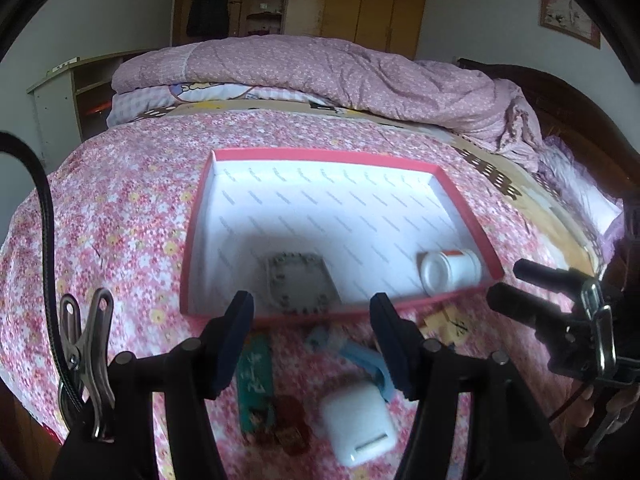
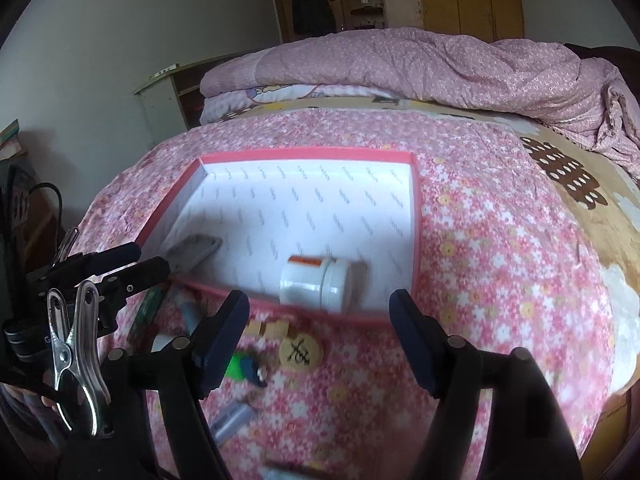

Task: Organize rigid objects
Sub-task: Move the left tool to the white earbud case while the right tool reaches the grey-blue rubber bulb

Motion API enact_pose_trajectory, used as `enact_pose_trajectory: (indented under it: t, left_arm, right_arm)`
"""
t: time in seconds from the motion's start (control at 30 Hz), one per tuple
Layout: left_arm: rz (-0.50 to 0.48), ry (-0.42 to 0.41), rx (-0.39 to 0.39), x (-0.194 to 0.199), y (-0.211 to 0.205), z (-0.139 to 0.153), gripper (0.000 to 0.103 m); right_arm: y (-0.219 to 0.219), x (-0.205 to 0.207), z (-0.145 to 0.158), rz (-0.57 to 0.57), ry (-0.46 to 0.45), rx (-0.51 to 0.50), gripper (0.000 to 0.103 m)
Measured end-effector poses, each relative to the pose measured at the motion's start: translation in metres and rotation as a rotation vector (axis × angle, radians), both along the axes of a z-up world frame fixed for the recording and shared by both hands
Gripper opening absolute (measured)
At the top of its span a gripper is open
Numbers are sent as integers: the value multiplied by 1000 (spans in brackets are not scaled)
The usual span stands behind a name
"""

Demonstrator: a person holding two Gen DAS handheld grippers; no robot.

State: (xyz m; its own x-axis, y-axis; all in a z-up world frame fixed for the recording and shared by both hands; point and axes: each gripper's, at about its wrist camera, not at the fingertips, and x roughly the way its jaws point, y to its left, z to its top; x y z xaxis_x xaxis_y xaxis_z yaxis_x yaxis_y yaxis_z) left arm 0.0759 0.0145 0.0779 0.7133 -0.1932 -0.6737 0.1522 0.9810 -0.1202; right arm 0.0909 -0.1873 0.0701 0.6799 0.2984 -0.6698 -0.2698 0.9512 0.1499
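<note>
A shallow box with a red rim (image 1: 468, 208) (image 2: 416, 216) and a white printed lining lies on the flowered bedspread. Inside it a white pill bottle (image 1: 448, 270) (image 2: 316, 286) lies on its side, and a grey bead-edged case (image 1: 298, 286) (image 2: 194, 254) lies flat by the near wall. My left gripper (image 1: 314, 340) (image 2: 152, 258) hovers open over the box's near rim with nothing between its fingers. My right gripper (image 2: 320, 340) (image 1: 506, 282) is open too, just short of the bottle. On the bedspread in front of the box lie a white earbud case (image 1: 358, 420), a green strip (image 1: 254, 380) and a round wooden piece (image 2: 301, 353).
More small things lie on the bedspread before the box: a blue piece (image 1: 360, 356), a red trinket (image 1: 288, 428), a green toy (image 2: 244, 368), a silver cylinder (image 2: 232, 420), wooden tiles (image 2: 268, 328). A rumpled pink quilt (image 1: 320, 68) is heaped at the far side.
</note>
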Motion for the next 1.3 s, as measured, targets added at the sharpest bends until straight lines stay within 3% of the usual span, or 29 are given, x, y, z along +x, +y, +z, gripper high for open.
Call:
enact_pose_trajectory:
  t: [0.77,1.3]
  left_arm:
    - [-92,63,17,-49,-18,-31,64]
    - [-127,79,63,-50,-32,-51,63]
  right_arm:
    - [-20,-66,-28,-4,24,-42,74]
    - [-32,-87,-41,32,45,-63,74]
